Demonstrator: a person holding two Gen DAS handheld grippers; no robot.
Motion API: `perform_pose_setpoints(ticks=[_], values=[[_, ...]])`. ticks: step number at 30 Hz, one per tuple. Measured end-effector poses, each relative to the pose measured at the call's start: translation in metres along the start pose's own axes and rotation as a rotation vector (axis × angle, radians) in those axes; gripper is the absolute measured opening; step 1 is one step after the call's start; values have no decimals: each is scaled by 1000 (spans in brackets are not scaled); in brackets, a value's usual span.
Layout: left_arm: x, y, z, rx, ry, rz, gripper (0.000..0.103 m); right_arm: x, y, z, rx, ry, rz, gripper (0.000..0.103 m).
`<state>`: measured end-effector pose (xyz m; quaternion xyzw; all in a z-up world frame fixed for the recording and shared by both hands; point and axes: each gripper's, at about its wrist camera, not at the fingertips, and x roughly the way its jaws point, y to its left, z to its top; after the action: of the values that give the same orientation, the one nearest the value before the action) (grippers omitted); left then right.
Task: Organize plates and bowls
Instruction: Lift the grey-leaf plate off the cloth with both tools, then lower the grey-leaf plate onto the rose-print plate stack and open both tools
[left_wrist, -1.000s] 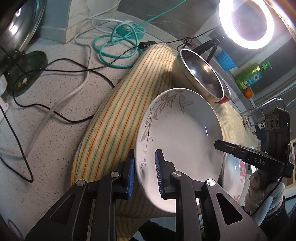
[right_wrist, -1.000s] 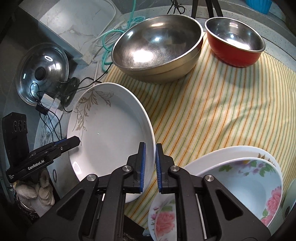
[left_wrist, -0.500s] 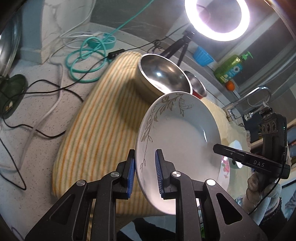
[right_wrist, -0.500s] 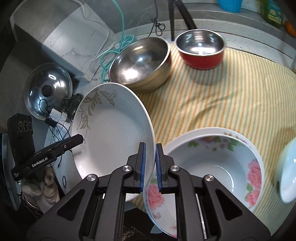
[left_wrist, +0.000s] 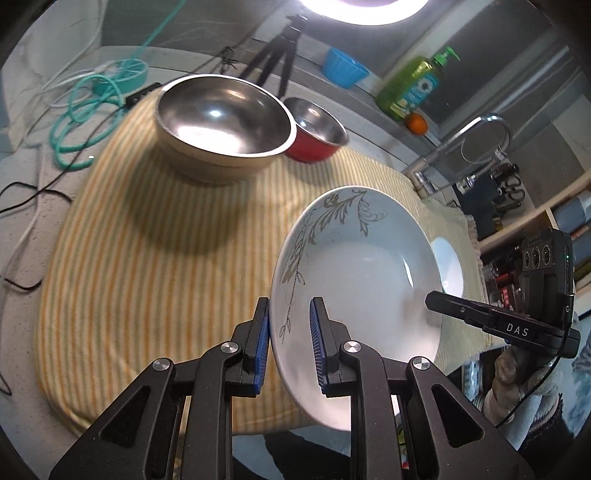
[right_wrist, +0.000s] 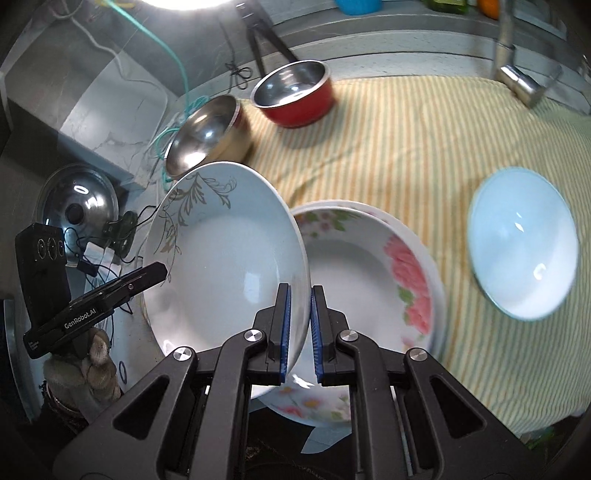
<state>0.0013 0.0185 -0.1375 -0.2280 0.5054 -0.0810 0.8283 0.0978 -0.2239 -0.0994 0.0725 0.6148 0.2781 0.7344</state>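
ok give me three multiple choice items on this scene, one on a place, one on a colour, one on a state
1. Where is the floral plate?
A. on the striped cloth, by the leaf plate
B. inside the steel bowl
C. on the pot lid

2. What colour is the small bowl outside?
A. blue
B. red
C. green

3. How is the leaf plate held?
A. lying flat, untouched
B. by the left gripper alone
C. tilted, its rim between the fingers of both the left and the right gripper

Key: 1 A, it rests on the cloth just right of the held plate. 2 B, its wall is red around a steel inside. 3 C, each wrist view shows its own pads on the rim and the other gripper at the far edge.
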Motion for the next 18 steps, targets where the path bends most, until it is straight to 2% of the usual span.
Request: perform_pose_setpoints(ticks=[8,18], values=[[26,-29,-3,63,65,-26,19,-13,-44,-20,101,-5,-26,10],[42,-42,-5,102,109,-23,19,-13,-65,-30,131,6,-57,10]])
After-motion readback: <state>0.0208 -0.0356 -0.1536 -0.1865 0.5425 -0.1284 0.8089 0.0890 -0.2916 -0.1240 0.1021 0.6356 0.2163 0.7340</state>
